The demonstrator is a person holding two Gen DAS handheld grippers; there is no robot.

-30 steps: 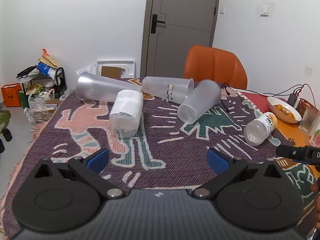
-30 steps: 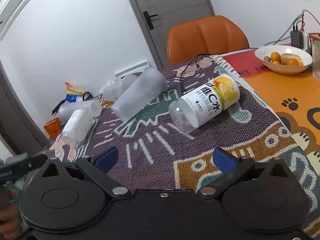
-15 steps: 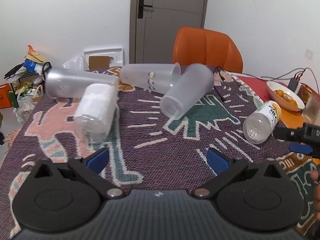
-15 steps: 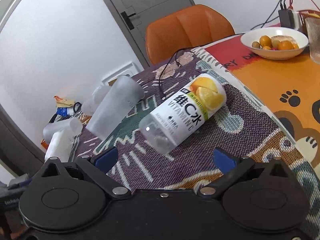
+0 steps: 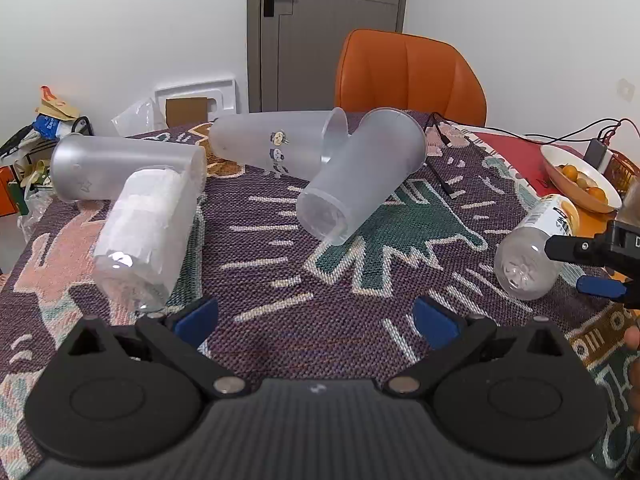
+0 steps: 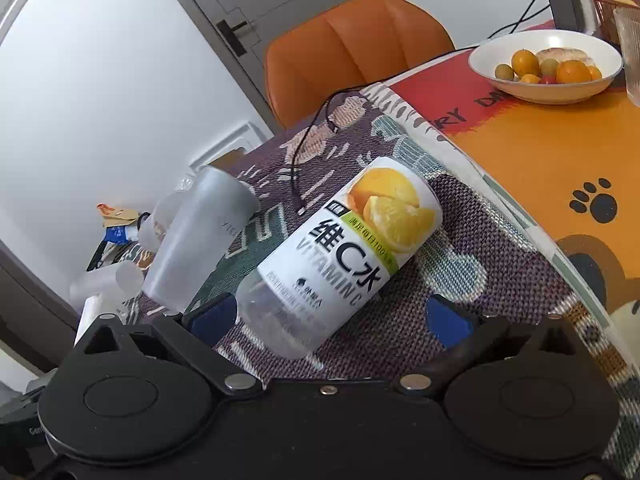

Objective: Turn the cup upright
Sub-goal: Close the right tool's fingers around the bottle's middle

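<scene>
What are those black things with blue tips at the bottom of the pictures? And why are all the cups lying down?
Those are two claws that a person holds, one in each hand. Each has a little camera looking out between its two blue tips, so one picture comes from the left claw and one from the right claw. Both are open and hold nothing. They hang over a table with a patterned cloth. On it lie four see-through cups, all tipped over, like the frosted cup in the middle. The bottle with oranges on its label lies sideways too, right in front of the right claw. A bowl of fruit sits farther back.
</scene>
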